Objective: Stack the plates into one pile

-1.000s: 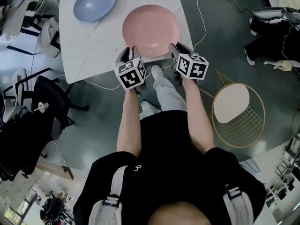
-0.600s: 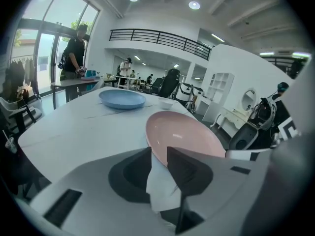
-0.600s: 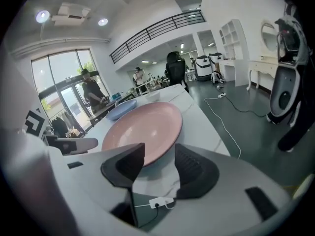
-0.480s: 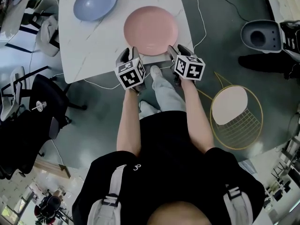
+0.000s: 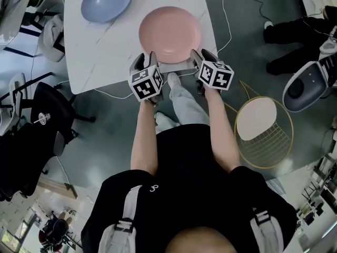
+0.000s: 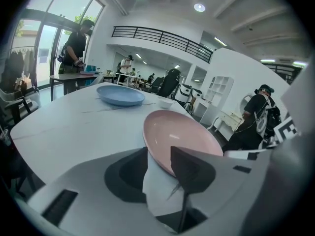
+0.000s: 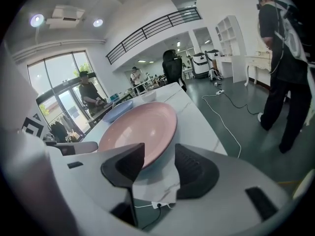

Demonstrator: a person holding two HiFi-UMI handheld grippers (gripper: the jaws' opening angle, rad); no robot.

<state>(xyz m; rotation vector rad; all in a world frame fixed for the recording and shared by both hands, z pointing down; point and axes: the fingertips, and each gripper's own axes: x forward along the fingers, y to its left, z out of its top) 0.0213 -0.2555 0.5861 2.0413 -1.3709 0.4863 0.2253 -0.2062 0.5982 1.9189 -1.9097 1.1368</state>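
Left tongs, opening, and right tongs, spread wide, each straddle the pink plate rim.

No words, brand names, numbers or signs could be read with certainty. The left marker cube and right marker cube bore only black-and-white square patterns. A tiny white mark on the person's black shirt stayed illegible.
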